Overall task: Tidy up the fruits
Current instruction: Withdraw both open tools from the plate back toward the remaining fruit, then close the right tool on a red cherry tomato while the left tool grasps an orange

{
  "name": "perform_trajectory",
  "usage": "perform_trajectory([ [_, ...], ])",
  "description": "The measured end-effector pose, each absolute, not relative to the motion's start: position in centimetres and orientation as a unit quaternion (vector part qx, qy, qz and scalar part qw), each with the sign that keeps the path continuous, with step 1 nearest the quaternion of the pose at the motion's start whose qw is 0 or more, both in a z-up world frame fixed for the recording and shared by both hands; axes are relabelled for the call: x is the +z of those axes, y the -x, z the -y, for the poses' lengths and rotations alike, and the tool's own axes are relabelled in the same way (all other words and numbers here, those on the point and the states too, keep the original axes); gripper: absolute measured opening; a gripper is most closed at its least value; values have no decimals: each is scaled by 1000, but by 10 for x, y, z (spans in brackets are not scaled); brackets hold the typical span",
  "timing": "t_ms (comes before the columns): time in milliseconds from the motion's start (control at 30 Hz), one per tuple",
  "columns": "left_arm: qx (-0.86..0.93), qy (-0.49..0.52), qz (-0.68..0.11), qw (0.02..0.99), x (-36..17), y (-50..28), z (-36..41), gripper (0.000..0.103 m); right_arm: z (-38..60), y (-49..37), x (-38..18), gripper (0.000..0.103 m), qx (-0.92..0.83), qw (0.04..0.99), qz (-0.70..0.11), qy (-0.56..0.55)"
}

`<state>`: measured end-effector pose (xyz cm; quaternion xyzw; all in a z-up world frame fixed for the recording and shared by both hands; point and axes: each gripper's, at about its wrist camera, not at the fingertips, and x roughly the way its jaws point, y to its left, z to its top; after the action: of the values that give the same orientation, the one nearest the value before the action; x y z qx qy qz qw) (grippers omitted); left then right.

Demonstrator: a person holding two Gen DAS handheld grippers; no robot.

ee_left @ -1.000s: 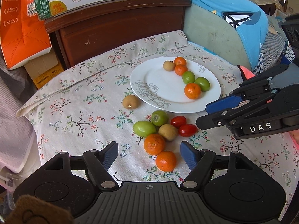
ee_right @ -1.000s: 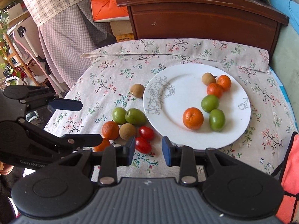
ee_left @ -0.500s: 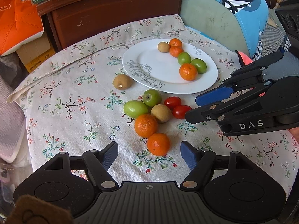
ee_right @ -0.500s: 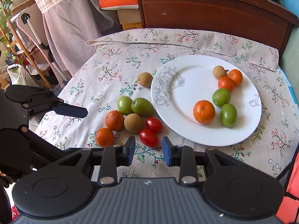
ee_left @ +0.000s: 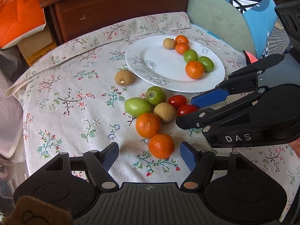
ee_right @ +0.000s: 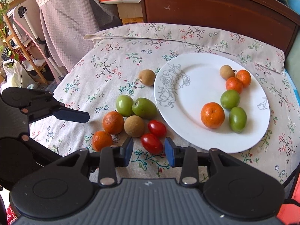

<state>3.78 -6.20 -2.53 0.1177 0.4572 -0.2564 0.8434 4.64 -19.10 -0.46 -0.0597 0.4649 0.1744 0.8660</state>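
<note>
A white plate (ee_left: 150, 56) (ee_right: 196, 93) holds several fruits: oranges, green fruits and a brown one. Loose fruit lies on the floral cloth in front of it: two oranges, two green fruits, brown fruits and two cherry tomatoes. My left gripper (ee_left: 149, 155) is open, its fingers either side of the near orange (ee_left: 161, 145), just short of it. My right gripper (ee_right: 149, 151) is open with the near cherry tomato (ee_right: 151, 143) at the gap between its fingertips. Each gripper also shows in the other's view, the right one (ee_left: 196, 110) and the left one (ee_right: 78, 115).
A dark wooden cabinet (ee_left: 120, 9) stands behind the table, with orange and cardboard boxes (ee_left: 20, 13) to its left. A blue-covered seat (ee_left: 234, 13) is at the right. A curtain and wooden shelves (ee_right: 28, 56) stand past the table's left edge.
Both grippers have moved forward and down toward the loose fruit. The near orange now sits close to my left fingers, and the near tomato has come up to my right fingertips.
</note>
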Motion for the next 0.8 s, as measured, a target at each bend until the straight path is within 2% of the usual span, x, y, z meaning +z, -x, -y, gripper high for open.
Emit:
perform_trajectory([
  [100,-259,-111,-459,843,-27,-38,61,69,188,-46,-7,37,174,864,-467,65],
  [200,-262,-105,-459,843,-27,-38,61,59,187,-45,-9,36,176,863,-468,72],
  [267,-263,-105,-455,844,-26,-38,61,52,187,-44,-9,32,176,864,-466,74],
  [333,-268,-102,-453,844,-26,-38,61,39,187,-43,-8,22,179,864,-465,74],
  [367,-269,-102,-451,845,-26,-37,61,37,188,-43,-8,20,181,864,-464,74],
  [433,-273,-101,-449,845,-25,-37,60,26,188,-41,-7,20,184,864,-464,75],
  [800,-281,-93,-429,853,-11,-28,53,26,196,-24,9,19,204,871,-442,73],
])
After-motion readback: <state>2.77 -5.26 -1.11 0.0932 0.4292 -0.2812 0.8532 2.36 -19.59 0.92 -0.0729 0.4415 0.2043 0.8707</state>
